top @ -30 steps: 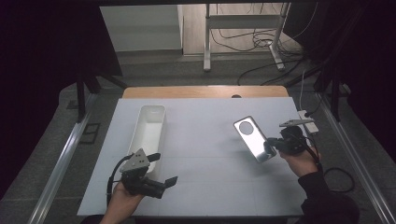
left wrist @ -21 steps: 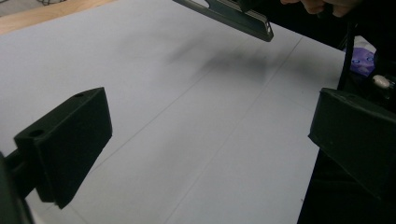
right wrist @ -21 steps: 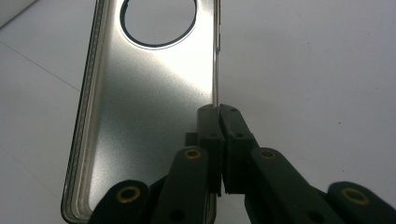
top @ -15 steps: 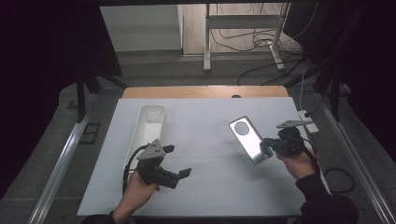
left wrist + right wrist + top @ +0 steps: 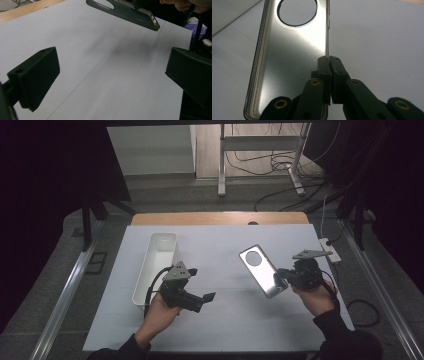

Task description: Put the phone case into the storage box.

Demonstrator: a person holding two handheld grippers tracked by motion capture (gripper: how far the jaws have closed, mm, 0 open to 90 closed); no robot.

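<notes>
The right hand-held gripper point(image 5: 281, 277) is clamped shut on the edge of a silver phone case point(image 5: 262, 270), holding it tilted above the white tabletop point(image 5: 225, 320). The left hand-held gripper point(image 5: 202, 301) has its jaws wide apart, empty, pointing toward the case, with a white tray point(image 5: 155, 267) just behind it.
</notes>
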